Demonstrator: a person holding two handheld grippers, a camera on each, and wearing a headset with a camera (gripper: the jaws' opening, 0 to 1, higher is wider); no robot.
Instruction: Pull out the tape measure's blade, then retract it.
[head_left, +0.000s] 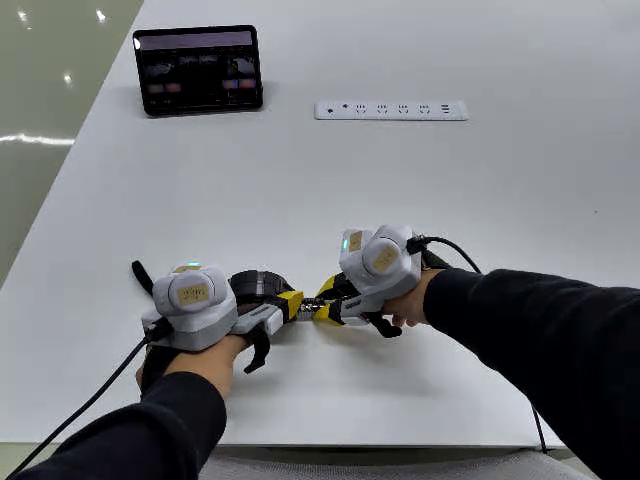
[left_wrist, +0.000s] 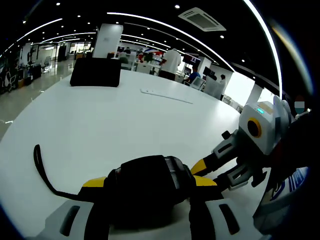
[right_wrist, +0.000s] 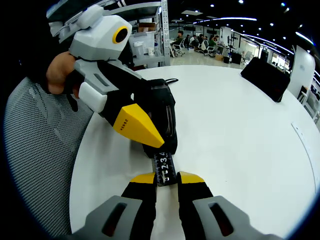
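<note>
The tape measure (head_left: 258, 285) sat near the table's (head_left: 300, 180) near edge, its case clamped by your left gripper (head_left: 283, 306). Just to its right, your right gripper (right_wrist: 166, 178) pinched the short exposed blade (right_wrist: 164, 167).

The tape measure (head_left: 262, 286) is black, and its blade (right_wrist: 163, 169) is dark with white numerals. The left gripper (head_left: 290, 303) and right gripper (right_wrist: 166, 178) are pale grey, with black jaws tipped in yellow. The table (head_left: 300, 180) is white, the tablet (head_left: 198, 69) black, the power strip (head_left: 391, 110) white and the sleeves (head_left: 540, 330) black.
</note>
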